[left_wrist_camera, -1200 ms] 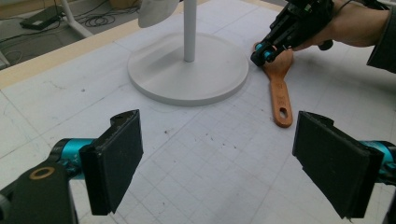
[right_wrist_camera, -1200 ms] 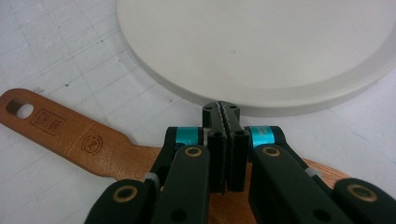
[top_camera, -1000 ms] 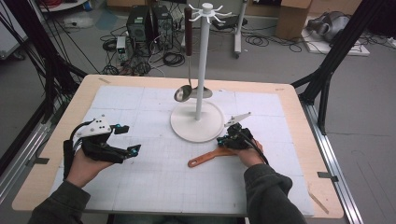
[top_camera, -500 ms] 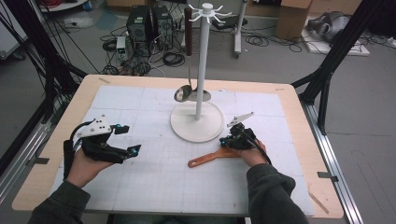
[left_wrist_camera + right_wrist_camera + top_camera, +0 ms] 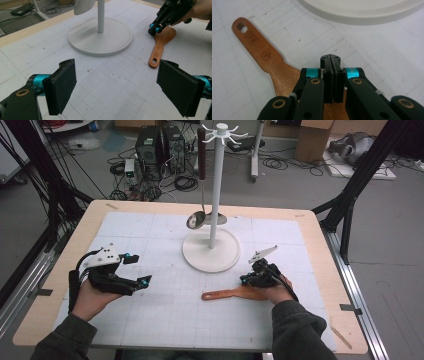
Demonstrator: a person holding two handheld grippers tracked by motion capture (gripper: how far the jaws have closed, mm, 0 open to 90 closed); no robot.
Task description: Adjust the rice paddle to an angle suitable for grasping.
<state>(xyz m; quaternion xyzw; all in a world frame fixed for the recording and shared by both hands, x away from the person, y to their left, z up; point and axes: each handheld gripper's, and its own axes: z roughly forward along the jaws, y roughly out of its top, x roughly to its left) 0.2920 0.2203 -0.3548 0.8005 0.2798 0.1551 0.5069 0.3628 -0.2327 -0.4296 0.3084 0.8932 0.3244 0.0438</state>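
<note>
Two grippers are on the table, and what matters for my coming move is how the flat brown wooden spatula (image 5: 235, 294) lies relative to the right gripper (image 5: 245, 280). I take the round white base of the hook stand (image 5: 209, 251) as my landmark. The spatula lies flat on the white gridded mat (image 5: 165, 320), just off the base's near rim, on the right-hand side as I see it from the high view. Its long axis runs roughly along that near rim: the handle end with the hanging hole (image 5: 242, 27) points toward the left gripper's side, and the broad blade (image 5: 168, 33) sits under my right hand (image 5: 277, 292).

In the right gripper view the jaws are pressed flat together with nothing between them, hovering right over the blade where it widens out of the handle. I cannot tell whether the tips touch the wood. So the spatula is directly below and ahead of these jaws, its handle angling away to their left.

My left gripper (image 5: 134, 270) sits well apart from the base, on the near left side, jaws spread wide and empty, looking across the mat at the handle end.

I judge the right hand far nearer, but its jaws must spread before they can pinch the wood. A metal ladle (image 5: 196, 220) hangs from the stand above the base's far side.
</note>
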